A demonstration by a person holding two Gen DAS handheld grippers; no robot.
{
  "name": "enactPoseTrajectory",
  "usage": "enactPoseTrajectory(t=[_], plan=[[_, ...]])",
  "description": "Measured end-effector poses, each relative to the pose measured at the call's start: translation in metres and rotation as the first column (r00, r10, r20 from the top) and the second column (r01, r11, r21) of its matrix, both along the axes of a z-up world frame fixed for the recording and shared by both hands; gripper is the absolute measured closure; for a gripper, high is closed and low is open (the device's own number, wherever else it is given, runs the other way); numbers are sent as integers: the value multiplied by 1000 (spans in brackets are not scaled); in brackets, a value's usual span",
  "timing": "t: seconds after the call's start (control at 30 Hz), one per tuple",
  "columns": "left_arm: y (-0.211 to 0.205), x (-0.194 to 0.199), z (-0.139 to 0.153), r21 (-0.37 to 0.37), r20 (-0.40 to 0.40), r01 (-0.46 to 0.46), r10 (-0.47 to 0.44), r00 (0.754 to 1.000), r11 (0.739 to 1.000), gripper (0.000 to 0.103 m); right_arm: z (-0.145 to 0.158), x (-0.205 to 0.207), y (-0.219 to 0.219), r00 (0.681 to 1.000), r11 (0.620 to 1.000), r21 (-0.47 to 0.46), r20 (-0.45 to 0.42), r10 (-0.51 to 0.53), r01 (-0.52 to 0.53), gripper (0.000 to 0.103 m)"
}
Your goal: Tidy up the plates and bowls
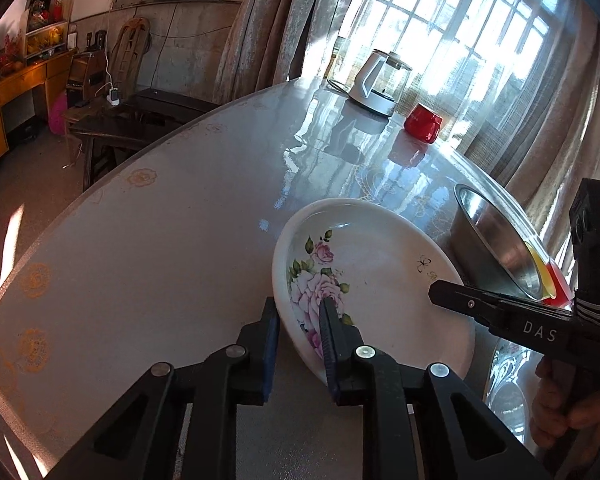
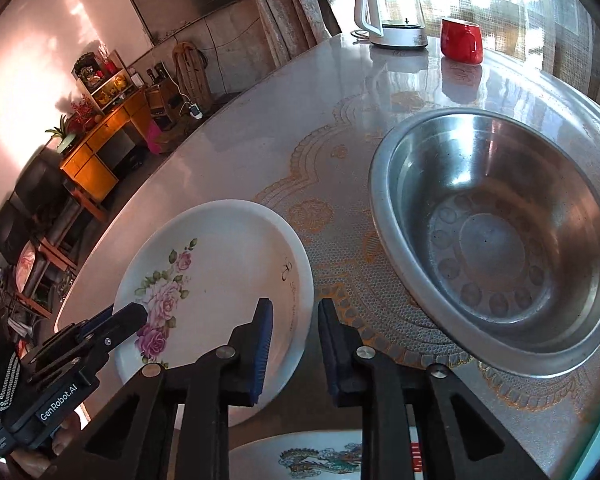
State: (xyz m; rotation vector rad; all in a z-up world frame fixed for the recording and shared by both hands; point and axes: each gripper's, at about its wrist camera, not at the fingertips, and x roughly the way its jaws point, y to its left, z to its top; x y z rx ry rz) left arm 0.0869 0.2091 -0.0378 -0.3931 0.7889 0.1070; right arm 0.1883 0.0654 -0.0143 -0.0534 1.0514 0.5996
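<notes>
Two grippers were on the same rose-patterned plate [image 1: 380,280] when this was snapped. The left gripper [image 1: 304,320] had its pads straddling the plate's near-left rim, one finger outside and one over the roses, jaws narrowed down on the rim so it looked clamped. The right gripper [image 2: 294,320] did the same on the opposite rim, one pad over the plate and one on the lace tablecloth [image 2: 340,184] side, also pinched close. That plate sat near the table's front edge, tilted a bit in the left view. Just beside it, toward the window edge, sat a big stainless steel bowl [image 2: 496,240]. Further back near the far edge were a white kettle [image 2: 392,12] and a red mug [image 2: 460,40]. Another plate with a dragon print [image 2: 320,460] peeked in at the very front edge.
</notes>
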Motion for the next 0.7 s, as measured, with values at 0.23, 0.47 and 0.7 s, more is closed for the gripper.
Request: enactPoseTrajectory(t=[0.23,0.47,0.7], plan=[[-8,-2,5,41,7,-3,3,1000,999,83,-3,-1,-2,1000,1000,-7,6,-9,9,85],[-8,-6,16,36,34,0,-1,999,999,83,7,-9,-11,999,998,59,29,-21,19,85],[-21,-15,41,38,85,41,-44,995,998,83,25,-25,-40,997,988,147,46,-59,51,85]])
